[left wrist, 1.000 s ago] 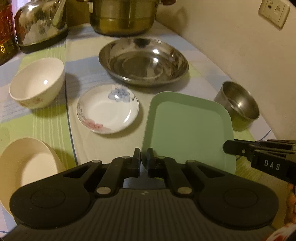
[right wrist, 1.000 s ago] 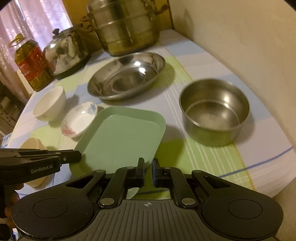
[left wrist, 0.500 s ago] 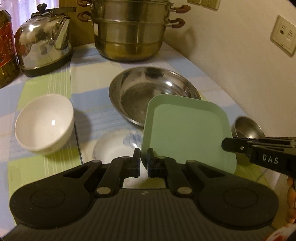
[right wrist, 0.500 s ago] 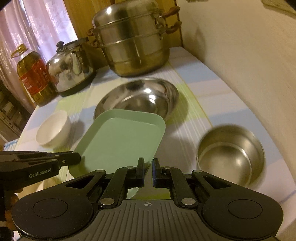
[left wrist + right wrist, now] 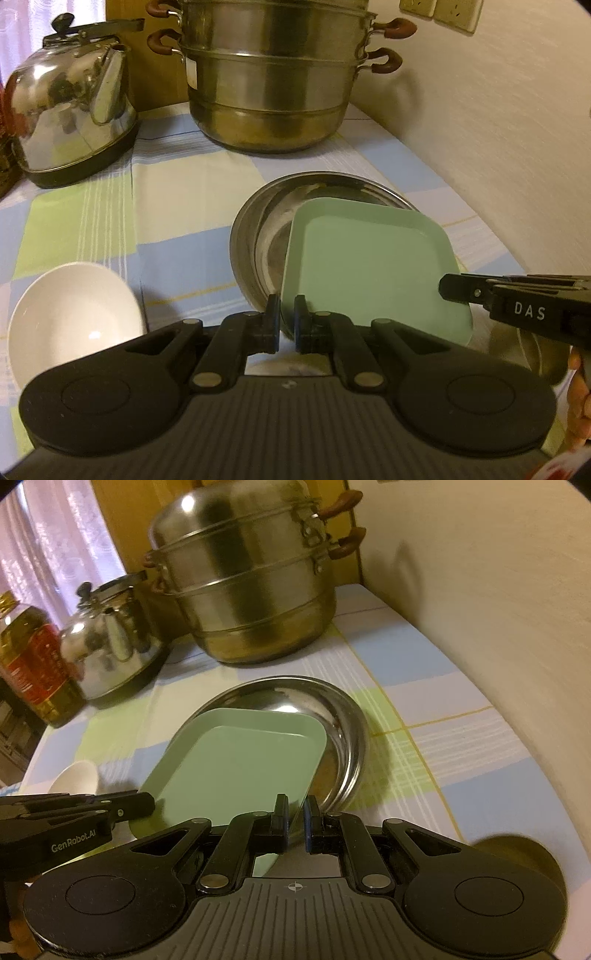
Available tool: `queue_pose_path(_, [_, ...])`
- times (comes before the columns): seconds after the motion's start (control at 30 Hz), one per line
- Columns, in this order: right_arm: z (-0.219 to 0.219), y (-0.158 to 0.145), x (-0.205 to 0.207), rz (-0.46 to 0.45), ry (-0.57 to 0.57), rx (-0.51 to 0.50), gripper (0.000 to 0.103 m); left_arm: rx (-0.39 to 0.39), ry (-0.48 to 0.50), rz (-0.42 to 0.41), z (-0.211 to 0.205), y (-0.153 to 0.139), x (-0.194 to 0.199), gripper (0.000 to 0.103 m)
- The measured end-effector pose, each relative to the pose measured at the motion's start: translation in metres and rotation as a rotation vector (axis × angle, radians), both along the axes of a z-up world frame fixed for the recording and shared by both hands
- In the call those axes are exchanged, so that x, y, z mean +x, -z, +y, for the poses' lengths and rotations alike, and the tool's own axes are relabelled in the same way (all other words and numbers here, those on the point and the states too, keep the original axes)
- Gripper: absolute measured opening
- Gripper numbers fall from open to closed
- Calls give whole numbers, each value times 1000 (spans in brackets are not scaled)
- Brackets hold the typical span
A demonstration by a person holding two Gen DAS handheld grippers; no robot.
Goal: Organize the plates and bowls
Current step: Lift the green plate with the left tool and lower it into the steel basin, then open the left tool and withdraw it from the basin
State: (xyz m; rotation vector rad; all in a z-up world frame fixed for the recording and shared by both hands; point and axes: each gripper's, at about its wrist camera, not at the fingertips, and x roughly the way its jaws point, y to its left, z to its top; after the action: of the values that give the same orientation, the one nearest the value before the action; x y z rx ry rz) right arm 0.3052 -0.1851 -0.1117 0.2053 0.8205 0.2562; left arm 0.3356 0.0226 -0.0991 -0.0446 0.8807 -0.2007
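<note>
A pale green square plate (image 5: 369,266) is held in the air over the wide steel dish (image 5: 266,236). My left gripper (image 5: 286,321) is shut on the plate's near left corner. My right gripper (image 5: 295,819) is shut on its near right corner; the plate (image 5: 236,764) covers the left half of the steel dish (image 5: 343,734) in the right wrist view. A white bowl (image 5: 70,317) stands on the cloth to the left; it also shows in the right wrist view (image 5: 75,777).
A large steel steamer pot (image 5: 273,81) and a steel kettle (image 5: 70,110) stand at the back. An oil bottle (image 5: 29,661) is at the far left. The wall (image 5: 498,110) runs along the table's right edge. A small steel bowl (image 5: 532,354) sits low right.
Both grippers have carried the green plate up and away from me, from the near table to above the steel dish. The small flowered saucer has dropped out of view.
</note>
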Motion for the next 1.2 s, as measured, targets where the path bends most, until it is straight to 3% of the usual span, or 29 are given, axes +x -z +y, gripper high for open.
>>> queue_pose_path(0.57, [2, 27, 45, 65, 53, -12, 8, 18, 2, 53, -4, 26, 41, 7])
queue_pose_path(1.03, [-6, 4, 29, -6, 69, -14, 10, 27, -1, 19, -6, 7, 26, 10])
queue_pose_path(1.13, [-11, -6, 17, -17, 64, 8, 18, 18, -1, 14, -3, -4, 13, 11])
queue_pose_path(1.2, [-14, -14, 6, -28, 62, 23, 39, 9, -7, 11, 1, -14, 1, 13])
